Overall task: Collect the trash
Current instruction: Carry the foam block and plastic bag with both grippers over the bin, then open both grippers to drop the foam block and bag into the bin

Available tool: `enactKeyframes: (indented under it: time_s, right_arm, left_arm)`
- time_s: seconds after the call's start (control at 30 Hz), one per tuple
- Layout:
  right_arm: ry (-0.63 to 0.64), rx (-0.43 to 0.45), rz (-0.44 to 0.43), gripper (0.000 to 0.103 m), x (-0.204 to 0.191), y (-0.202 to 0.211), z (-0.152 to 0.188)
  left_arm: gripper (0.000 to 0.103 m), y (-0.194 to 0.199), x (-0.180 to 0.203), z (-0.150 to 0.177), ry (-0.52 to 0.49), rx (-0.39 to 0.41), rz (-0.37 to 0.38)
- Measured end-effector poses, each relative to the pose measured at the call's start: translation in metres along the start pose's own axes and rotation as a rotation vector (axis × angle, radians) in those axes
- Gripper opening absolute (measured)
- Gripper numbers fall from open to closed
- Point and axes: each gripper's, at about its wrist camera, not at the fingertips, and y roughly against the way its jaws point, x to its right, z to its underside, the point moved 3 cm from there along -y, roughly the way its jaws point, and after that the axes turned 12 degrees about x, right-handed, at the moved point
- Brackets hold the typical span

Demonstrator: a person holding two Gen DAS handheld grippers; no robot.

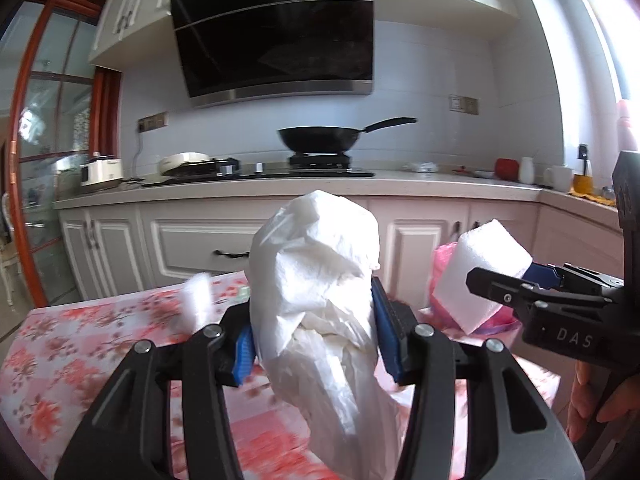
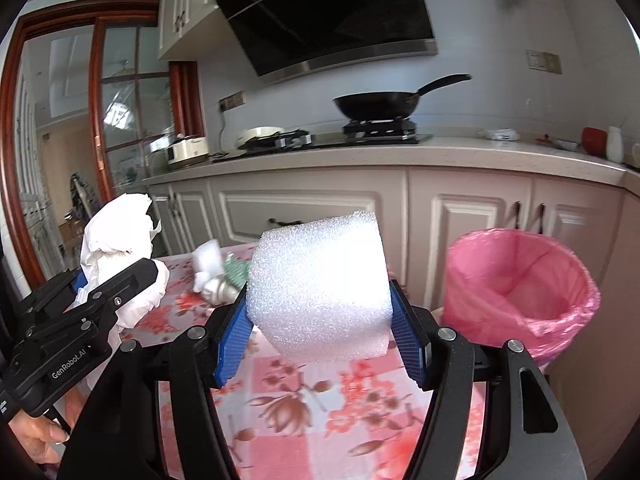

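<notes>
My left gripper [image 1: 316, 336] is shut on a big crumpled wad of white paper [image 1: 316, 280], held above the floral tablecloth [image 1: 80, 344]. My right gripper [image 2: 320, 320] is shut on a white foam block [image 2: 320, 284], its blue pads pressing both sides. In the left wrist view the foam block [image 1: 476, 272] and right gripper [image 1: 516, 284] hang at the right. In the right wrist view the paper wad [image 2: 120, 248] and left gripper [image 2: 108, 284] show at the left. A bin with a pink liner [image 2: 520, 284] stands open at the right, past the table's edge. More small trash [image 2: 216, 272] lies on the table.
White kitchen cabinets [image 2: 320, 208] and a counter with a black wok [image 2: 376, 104] on the stove run behind the table. A rice cooker [image 1: 100, 172] and cups [image 1: 556, 178] sit on the counter. A glass door with a red frame [image 1: 52, 120] stands at the left.
</notes>
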Motion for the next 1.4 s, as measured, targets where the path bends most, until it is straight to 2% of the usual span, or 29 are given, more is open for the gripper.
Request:
enactKeyframes:
  time_s: [0.37,0.7,0.93,1.4]
  right_arm:
    - [0.002,0.026,0.192,0.061,0.081,0.013,-0.017]
    - [0.027,0.009,0.299,0.061,0.143,0.000,-0.028]
    - [0.035,-0.001,0.334,0.061,0.179,-0.016,-0.037]
    - [0.003,-0.042,0.341,0.062,0.235,-0.060,-0.042]
  left_arm:
    - [0.048,-0.068,0.085,-0.011,0.005,-0.001,0.196]
    - [0.048,-0.137,0.142,-0.018,0.031,-0.041,0.326]
    - [0.049,-0.180,0.178,-0.022,0.030,-0.049,0.390]
    - [0.050,-0.264,0.213,-0.008,0.063,-0.127,0.464]
